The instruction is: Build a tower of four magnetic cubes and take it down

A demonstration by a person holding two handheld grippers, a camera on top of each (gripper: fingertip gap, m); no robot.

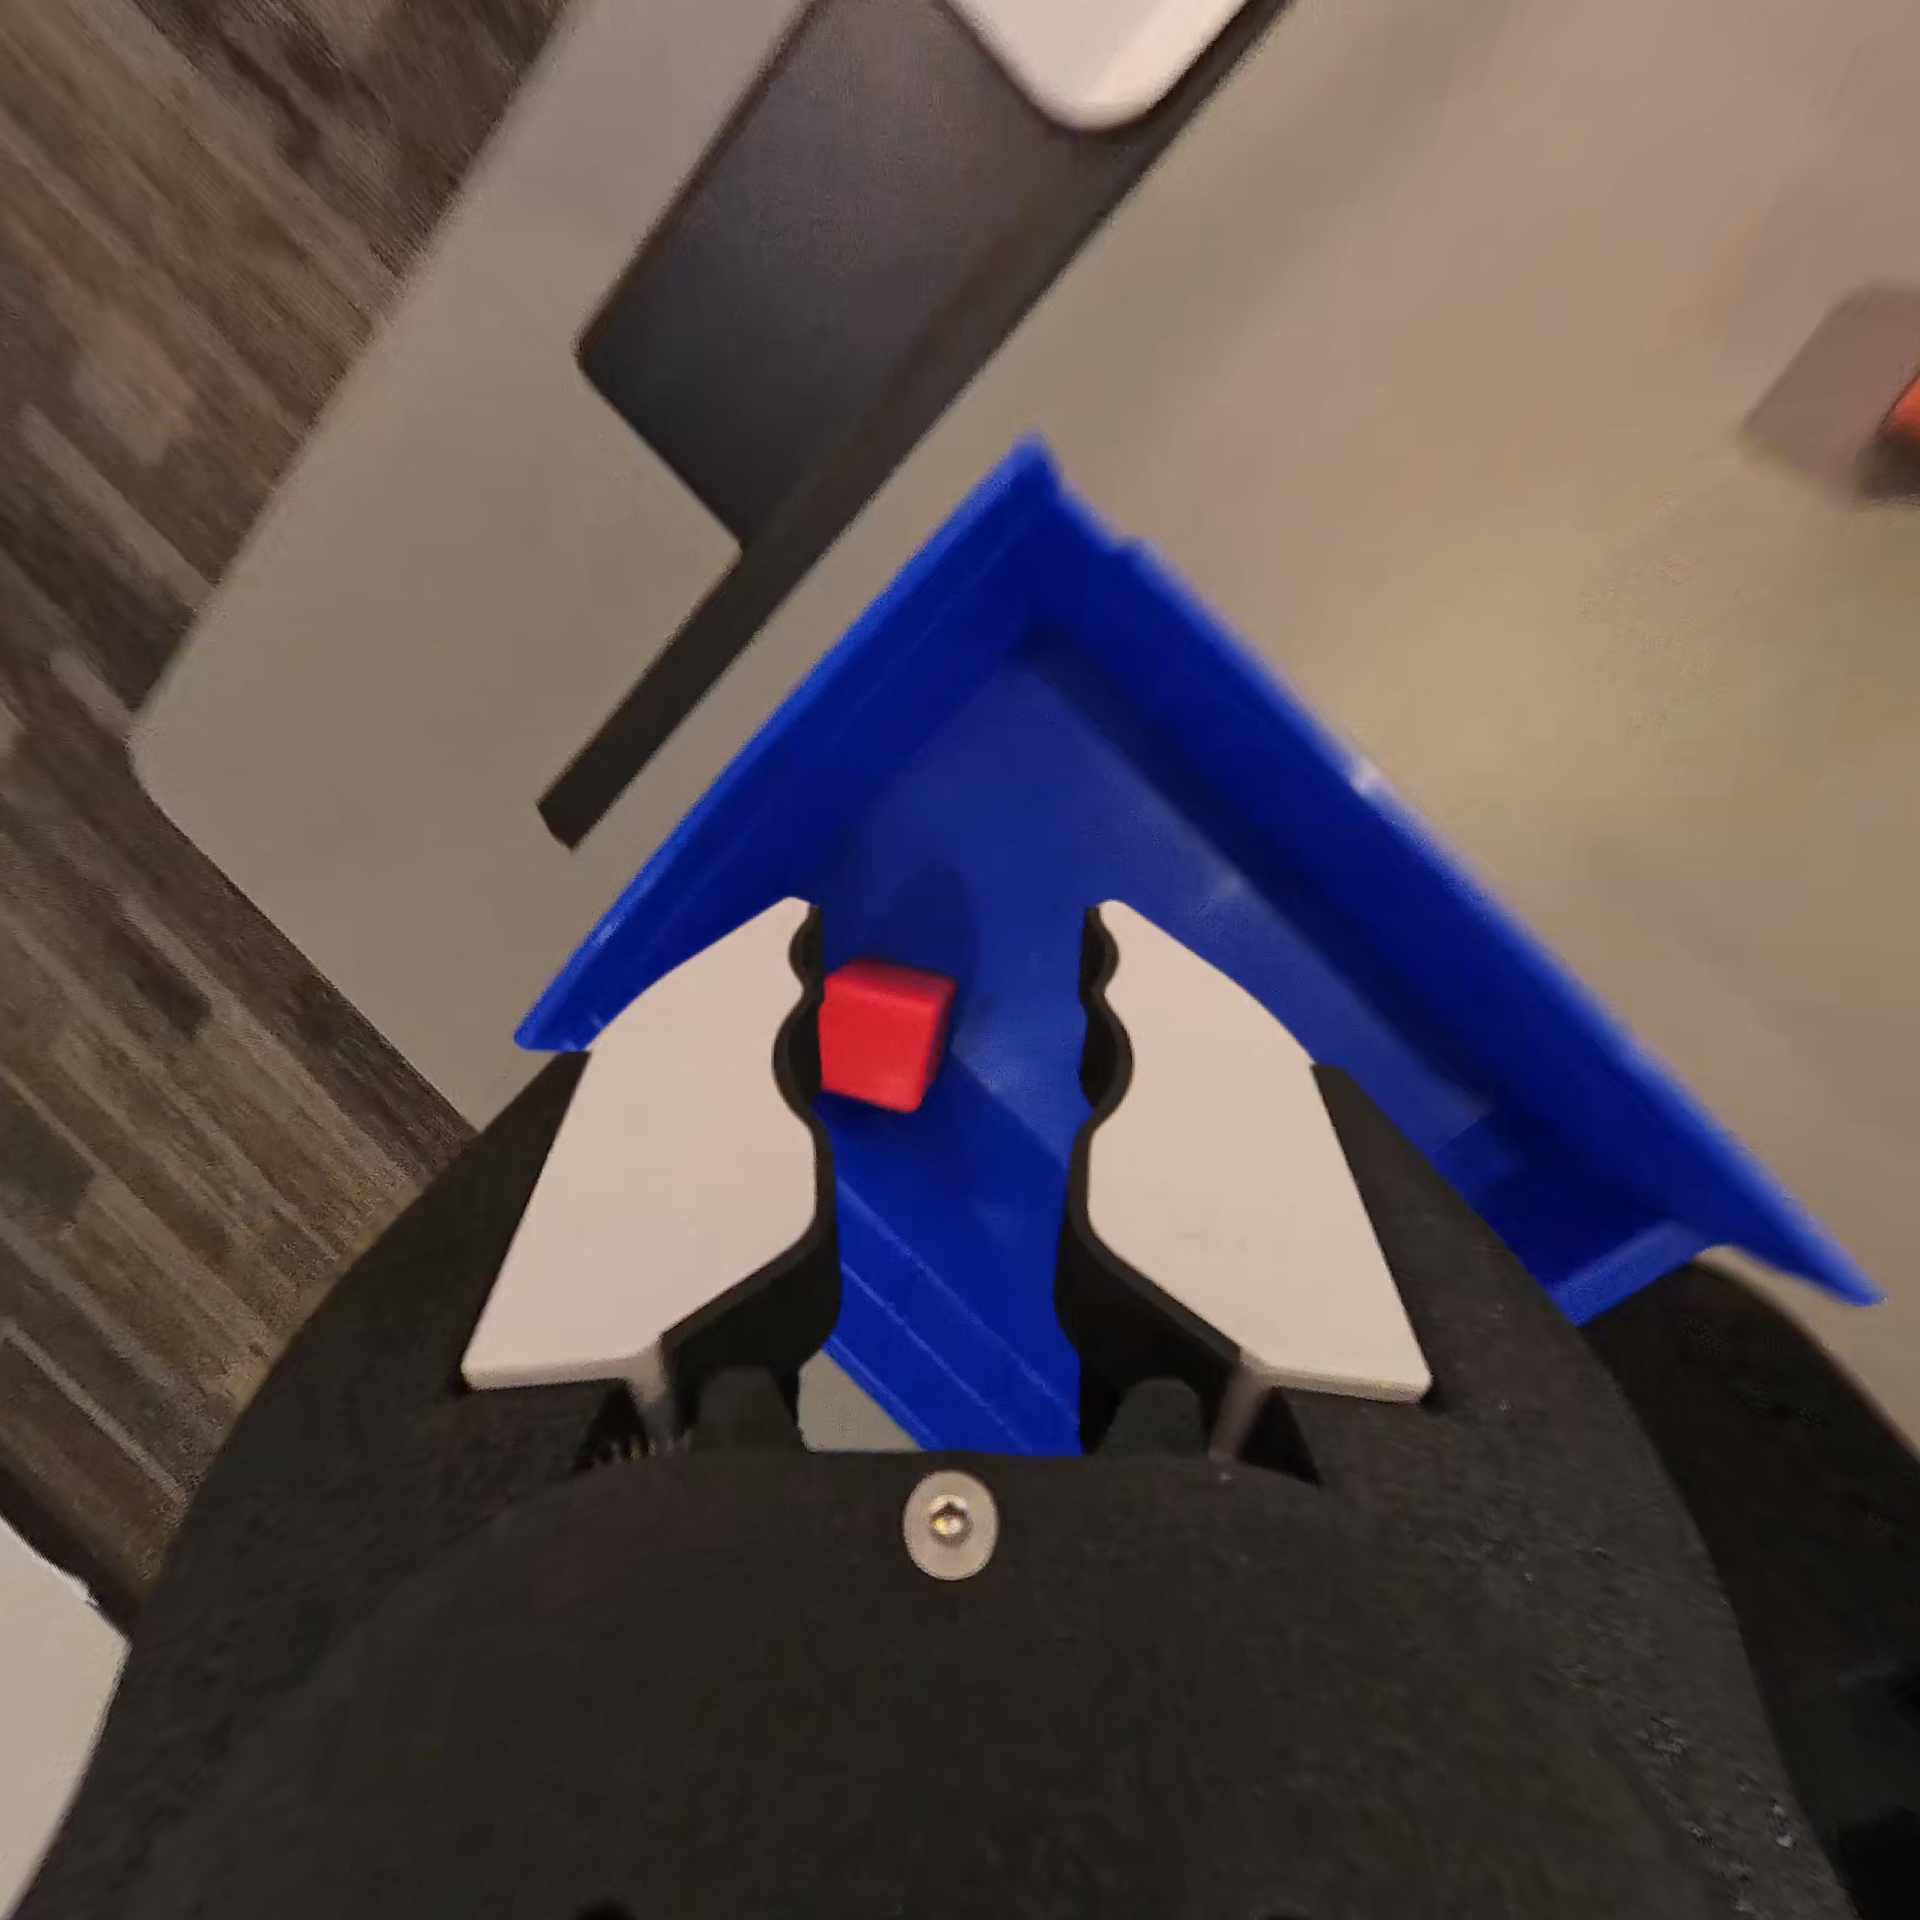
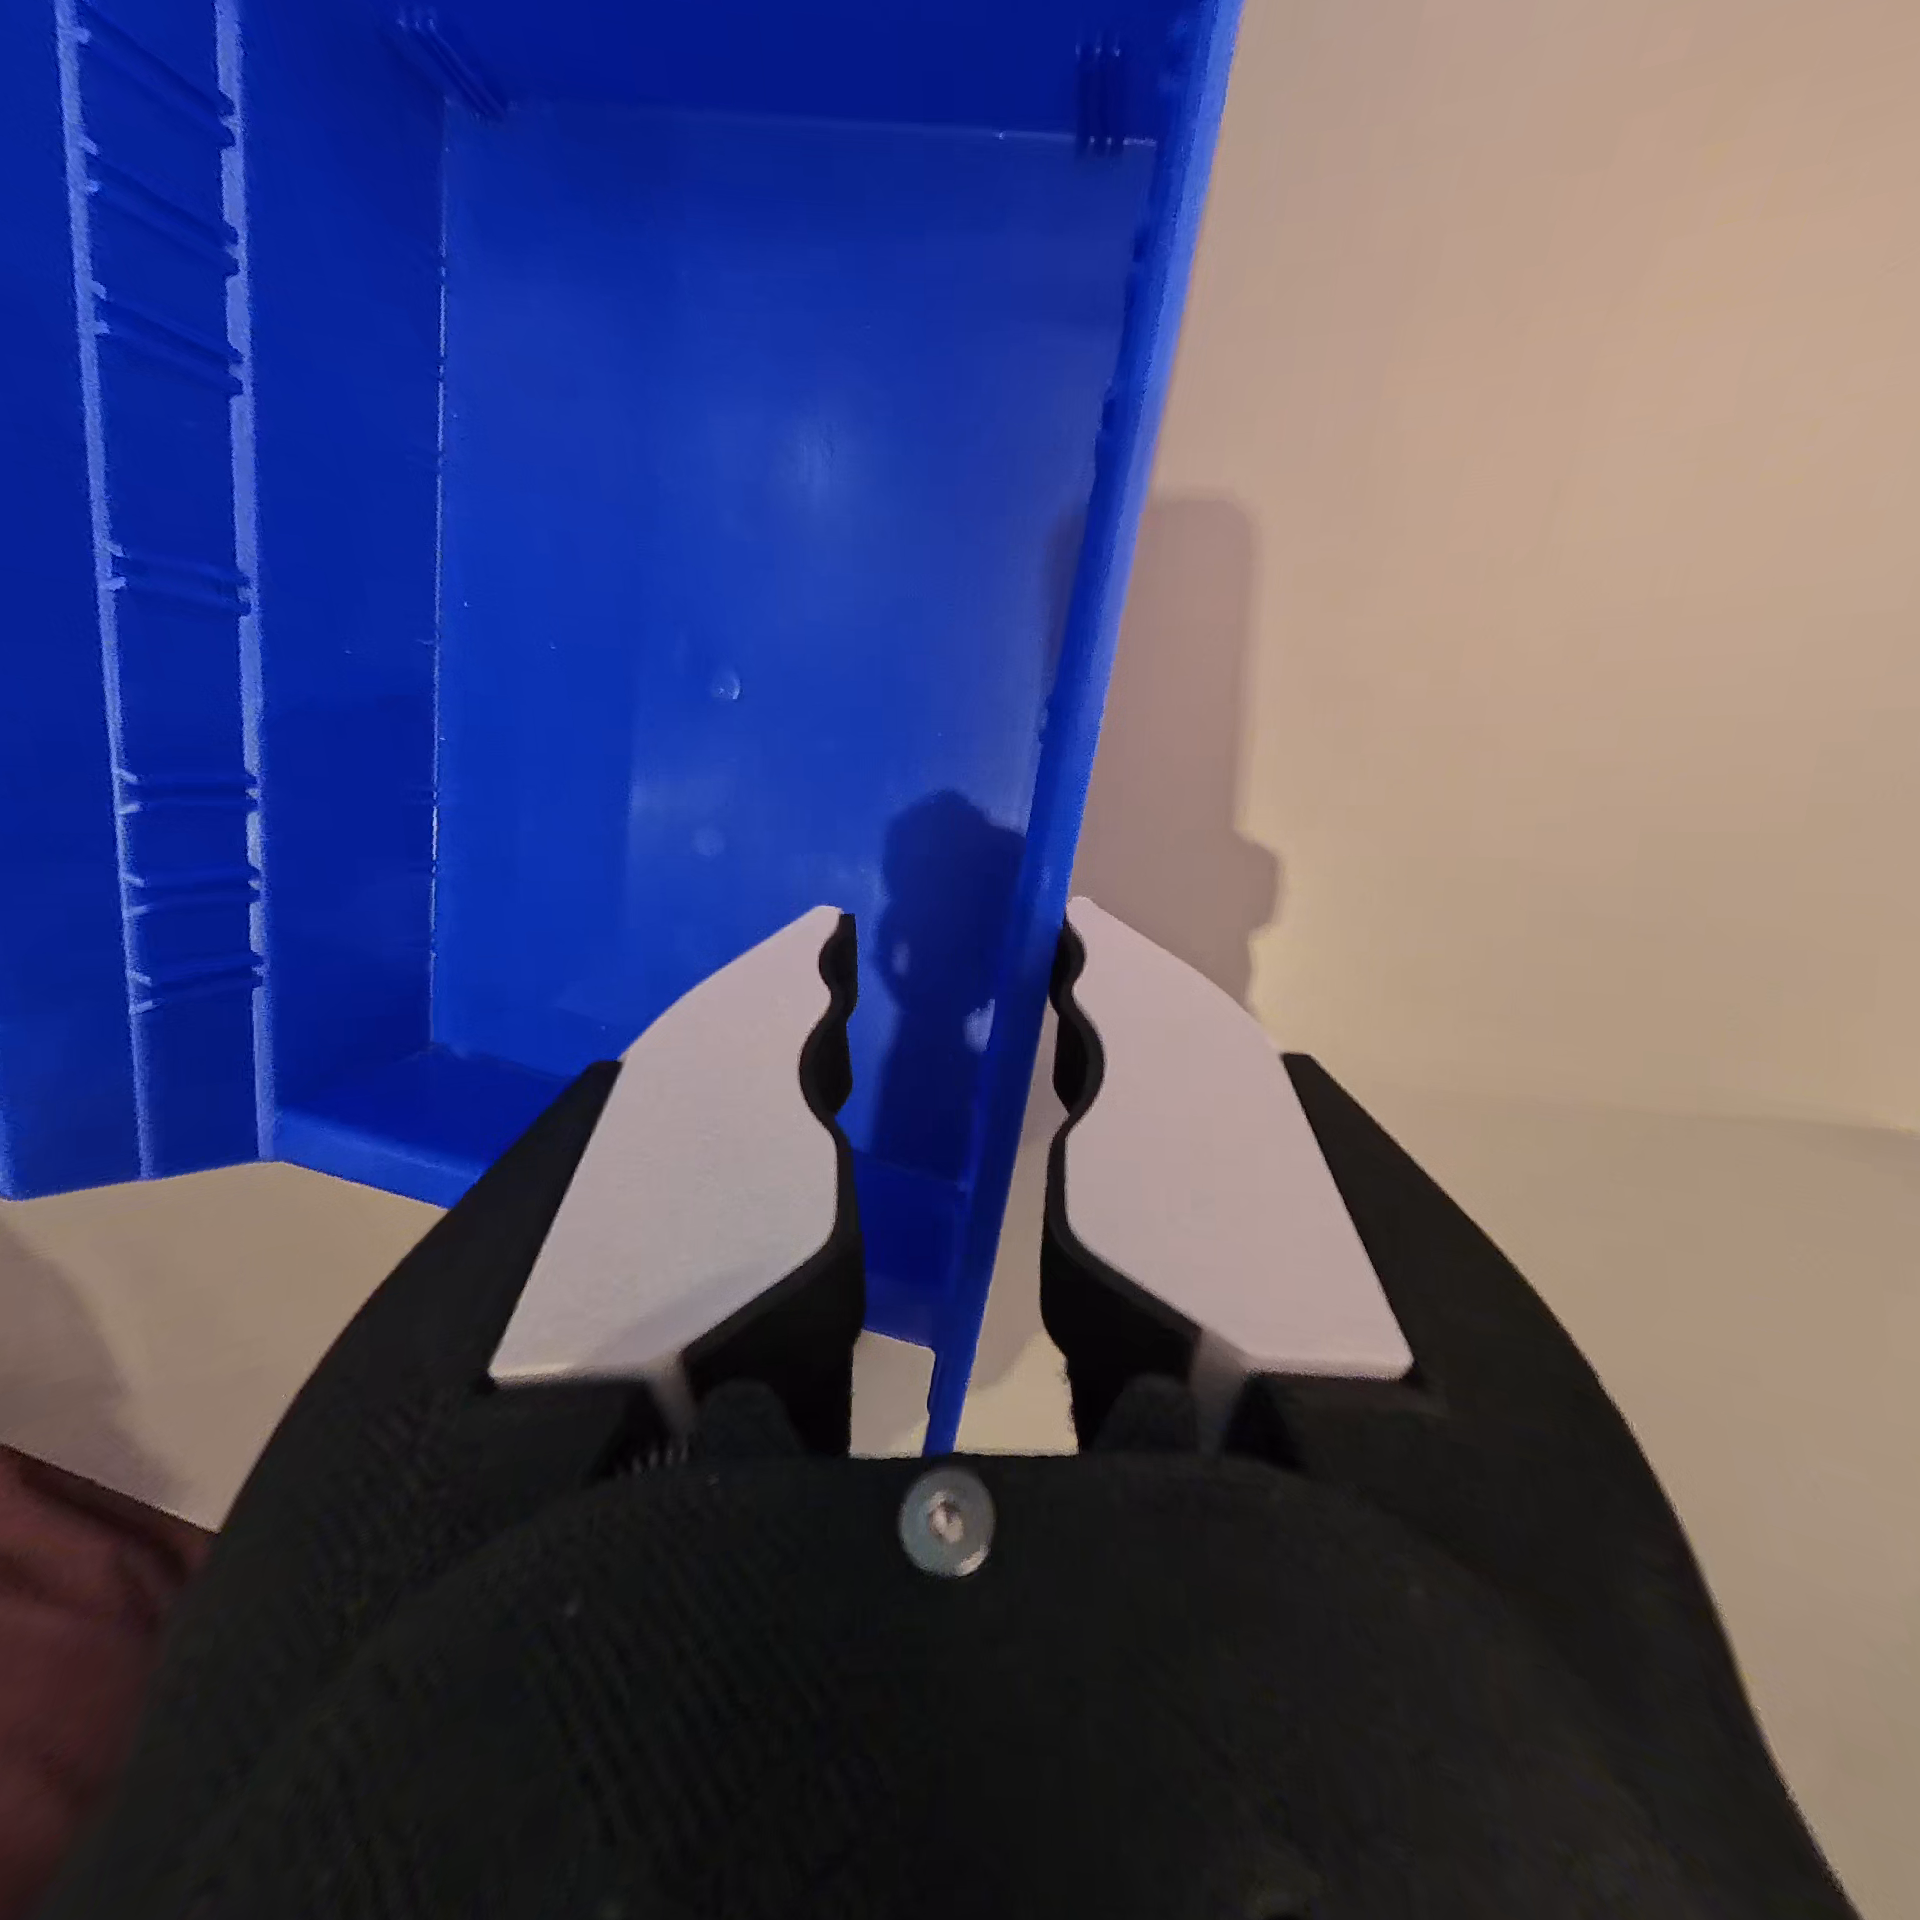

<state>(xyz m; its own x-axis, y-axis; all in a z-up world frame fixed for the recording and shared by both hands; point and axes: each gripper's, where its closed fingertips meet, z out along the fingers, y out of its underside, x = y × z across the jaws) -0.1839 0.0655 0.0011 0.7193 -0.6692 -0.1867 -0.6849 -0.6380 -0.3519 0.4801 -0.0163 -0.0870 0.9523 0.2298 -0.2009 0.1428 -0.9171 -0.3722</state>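
A red cube point(image 1: 883, 1039) lies on the floor of a blue plastic bin point(image 1: 1299, 748) in the left wrist view. My left gripper point(image 1: 951, 935) is open above the bin, and the cube sits just inside its left finger point(image 1: 686, 1122), apart from the right one. In the right wrist view my right gripper point(image 2: 956, 925) is open and straddles the bin's right wall point(image 2: 1132, 520), with one finger inside and one outside. The wall is not clamped. The bin floor point(image 2: 779, 468) seen here holds no cubes.
The bin stands on a beige tabletop point(image 1: 1507, 364). A small red thing point(image 1: 1907, 416), cut off by the right edge, sits on the table. A dark gap point(image 1: 790, 343) separates a second table; patterned carpet point(image 1: 125, 416) lies to the left. A hand point(image 2: 62, 1558) shows at lower left.
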